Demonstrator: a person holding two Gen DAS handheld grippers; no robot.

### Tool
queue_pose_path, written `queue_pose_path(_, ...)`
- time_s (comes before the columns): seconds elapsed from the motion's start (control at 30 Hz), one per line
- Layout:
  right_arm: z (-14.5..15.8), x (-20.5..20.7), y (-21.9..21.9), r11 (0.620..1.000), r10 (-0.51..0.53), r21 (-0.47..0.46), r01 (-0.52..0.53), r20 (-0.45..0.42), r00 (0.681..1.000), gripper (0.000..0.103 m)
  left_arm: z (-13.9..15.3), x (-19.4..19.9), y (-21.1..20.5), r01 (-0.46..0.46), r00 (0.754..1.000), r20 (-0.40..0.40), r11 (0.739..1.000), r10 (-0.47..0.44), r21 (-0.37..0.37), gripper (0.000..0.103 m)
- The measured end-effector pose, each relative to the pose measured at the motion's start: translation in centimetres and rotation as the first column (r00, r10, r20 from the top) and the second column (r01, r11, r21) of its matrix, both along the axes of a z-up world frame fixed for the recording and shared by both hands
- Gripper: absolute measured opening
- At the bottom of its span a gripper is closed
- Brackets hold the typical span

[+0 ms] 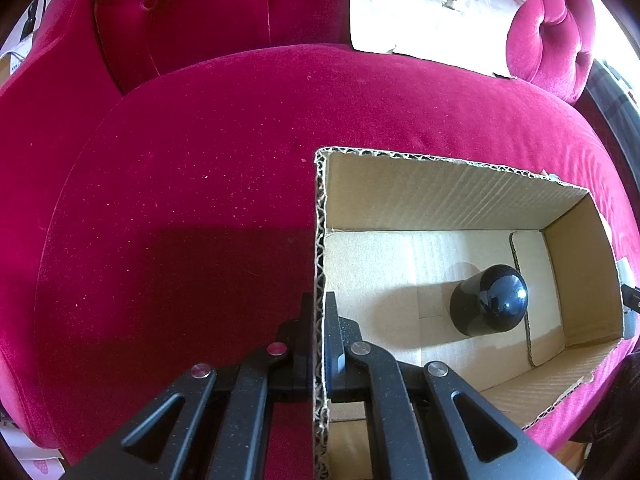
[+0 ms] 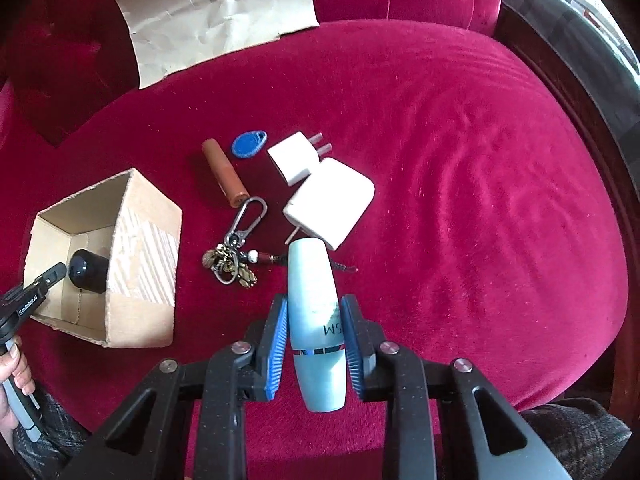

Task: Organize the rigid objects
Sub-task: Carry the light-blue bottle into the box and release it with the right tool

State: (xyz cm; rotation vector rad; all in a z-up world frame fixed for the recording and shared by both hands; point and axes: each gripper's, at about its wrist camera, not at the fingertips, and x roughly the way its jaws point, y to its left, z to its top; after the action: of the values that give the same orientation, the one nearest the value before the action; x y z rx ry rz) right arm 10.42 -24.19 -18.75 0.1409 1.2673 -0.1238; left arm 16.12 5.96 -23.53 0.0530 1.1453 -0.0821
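My right gripper (image 2: 315, 304) is shut on a pale blue bottle (image 2: 314, 320), its blue pads pressing both sides, lifted above the red seat cushion (image 2: 460, 200). Beyond it lie two white chargers (image 2: 332, 204) (image 2: 294, 158), a key bunch with a carabiner (image 2: 236, 248), a brown tube (image 2: 225, 172) and a blue key fob (image 2: 249, 144). My left gripper (image 1: 319, 312) is shut on the near wall of an open cardboard box (image 1: 320, 240); it also shows at the box's left edge (image 2: 56, 272). A black rounded bottle (image 1: 486, 304) lies inside the box (image 2: 120, 248).
Crumpled brown paper (image 2: 216, 12) leans against the tufted red backrest. A dark wooden frame (image 2: 568, 92) borders the seat on the right. A hand (image 2: 16, 376) holds the left gripper's handle at lower left. Bare cushion stretches to the right of the objects.
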Motion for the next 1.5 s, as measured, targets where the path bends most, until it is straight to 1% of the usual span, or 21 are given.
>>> queue_pose_path(0.23, 1.6, 0.5, 1.1, 0.999, 0.039, -0.029, -0.039, -0.002, 0.999, 0.028, 0.0, 0.0, 0.0, -0.002, 1.000, -0.001, 1.000, 0.002, -0.001, 0.003)
queue_pose_path(0.5, 3.4, 0.7, 2.9, 0.997, 0.070, -0.014, -0.070, 0.019, 0.997, 0.028, 0.1, 0.0, 0.1, -0.002, 1.000, -0.003, 1.000, 0.002, -0.004, 0.003)
queue_pose_path(0.6, 3.5, 1.2, 3.4, 0.997, 0.081, -0.002, -0.081, 0.020, 0.997, 0.028, 0.1, 0.0, 0.1, -0.003, 1.000, -0.003, 1.000, 0.003, -0.006, 0.003)
queue_pose_path(0.97, 5.6, 2.9, 7.7, 0.985, 0.172, 0.007, -0.173, 0.050, 0.984, 0.028, 0.0, 0.0, 0.2, -0.002, 1.000, -0.004, 1.000, 0.002, -0.007, 0.003)
queue_pose_path(1.23, 6.0, 4.2, 11.5, 0.970, 0.240, 0.026, -0.242, 0.062, 0.969, 0.028, 0.0, -0.1, 0.2, 0.000, 1.000, -0.005, 1.000, 0.000, -0.007, 0.003)
queue_pose_path(1.5, 5.1, 5.0, 15.0, 0.950, 0.309, 0.021, -0.310, 0.045, 0.950, 0.028, 0.0, -0.1, 0.2, 0.000, 1.000, -0.006, 1.000, 0.000, -0.007, 0.003)
